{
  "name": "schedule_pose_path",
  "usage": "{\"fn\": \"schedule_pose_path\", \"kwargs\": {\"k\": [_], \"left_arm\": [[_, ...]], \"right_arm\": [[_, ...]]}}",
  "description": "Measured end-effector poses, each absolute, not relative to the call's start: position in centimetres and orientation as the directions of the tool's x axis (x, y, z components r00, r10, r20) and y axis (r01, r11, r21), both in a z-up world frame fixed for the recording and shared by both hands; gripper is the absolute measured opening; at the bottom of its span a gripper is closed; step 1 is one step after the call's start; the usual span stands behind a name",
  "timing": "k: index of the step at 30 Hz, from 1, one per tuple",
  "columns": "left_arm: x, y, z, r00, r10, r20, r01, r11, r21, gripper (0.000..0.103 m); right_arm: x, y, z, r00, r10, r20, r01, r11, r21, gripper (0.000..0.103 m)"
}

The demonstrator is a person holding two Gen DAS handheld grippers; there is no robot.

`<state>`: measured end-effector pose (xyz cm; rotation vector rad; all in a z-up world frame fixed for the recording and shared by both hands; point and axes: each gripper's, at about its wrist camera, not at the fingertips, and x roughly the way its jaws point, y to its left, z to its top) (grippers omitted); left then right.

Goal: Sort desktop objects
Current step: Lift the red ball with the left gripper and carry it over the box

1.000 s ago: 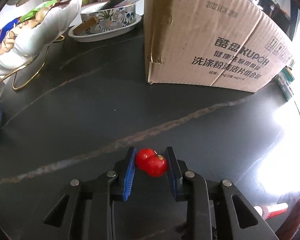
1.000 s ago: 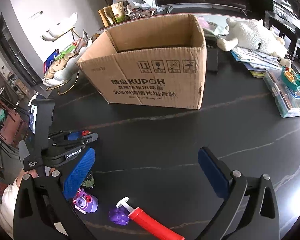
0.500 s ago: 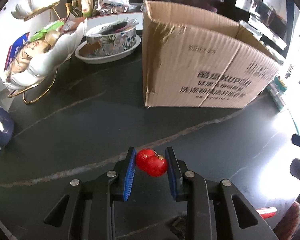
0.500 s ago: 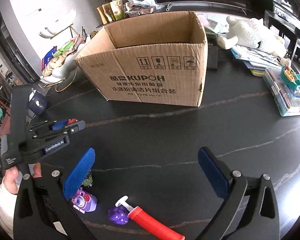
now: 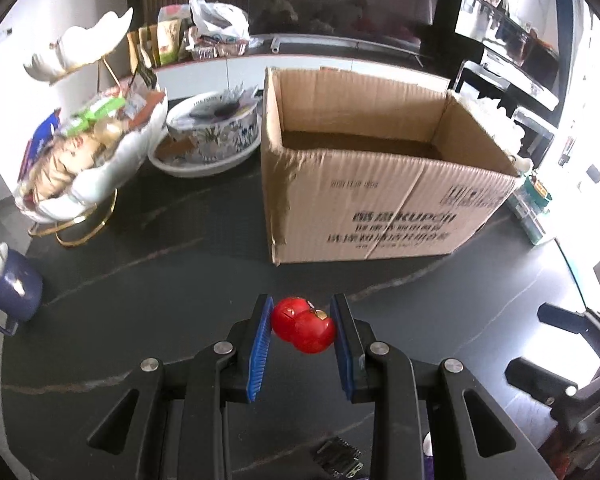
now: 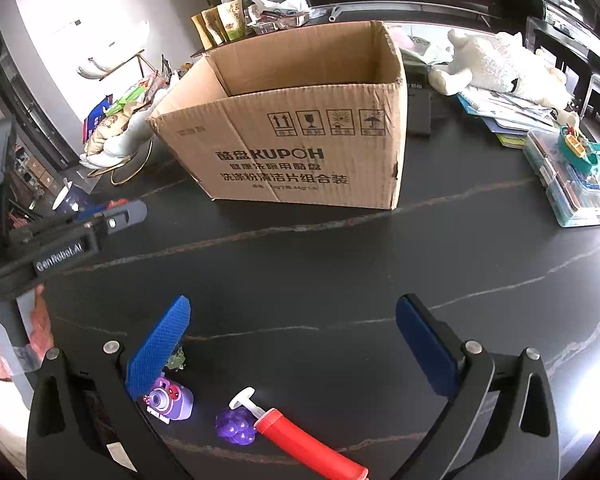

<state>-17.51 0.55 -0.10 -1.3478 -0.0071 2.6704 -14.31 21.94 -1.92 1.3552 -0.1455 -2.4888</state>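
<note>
One open cardboard box [image 6: 300, 128] stands on the dark, pale-veined table [image 6: 340, 264]; it is brown and corrugated, with black Chinese print, the word KUPOH and four handling symbols on its long side, its flaps open and nothing visible in the part of its inside that shows. One white plush animal [image 6: 500, 64] lies behind it to the right, on papers. Nearer the camera lie one red pump-like tube [image 6: 300, 440] with a white tip, one purple toy camera [image 6: 172, 400], one purple bunch of toy grapes [image 6: 236, 428] just beside the tube's tip, and a small greenish piece [image 6: 176, 360] too hidden to name. The right gripper [image 6: 292, 328] hangs over them with its blue pads spread wide and nothing between them. The left gripper [image 5: 302, 328] is nearly closed, its pads pressed against one small glossy red toy [image 5: 303, 330], two-lobed like an apple, held clear above the table in front of the box.
</note>
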Motion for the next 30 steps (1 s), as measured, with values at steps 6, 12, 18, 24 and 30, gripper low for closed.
{"fn": "schedule_pose_path", "kwargs": {"k": [6,12,18,24,30], "left_arm": [[-17.6,1.1,1.6,-0.606,0.133,-0.785,-0.137,-0.989,-0.061,0.027],[-17.9,1.8,3.1,-0.619,0.138,-0.773,-0.150,-0.987,-0.056,0.027],[-18.5,2.6,4.5,-0.634,0.148,-0.759,-0.169,-0.984,-0.051,0.027],[-19.4,3.1,5.5,-0.636,0.166,-0.754,-0.186,-0.981,-0.059,0.027],[-20.7,3.5,6.2,-0.640,0.166,-0.750,-0.189,-0.980,-0.056,0.027]], "right_arm": [[-14.2,22.0,-1.8,-0.511,-0.313,-0.801,0.217,-0.948,0.233,0.102],[-14.0,21.9,-1.6,-0.514,-0.317,-0.797,0.223,-0.947,0.233,0.102],[-13.7,21.5,-1.0,-0.522,-0.323,-0.789,0.241,-0.944,0.227,0.102],[-13.5,21.2,-0.4,-0.530,-0.327,-0.782,0.257,-0.941,0.219,0.102],[-13.4,20.9,0.0,-0.532,-0.331,-0.779,0.270,-0.939,0.214,0.102]]}}
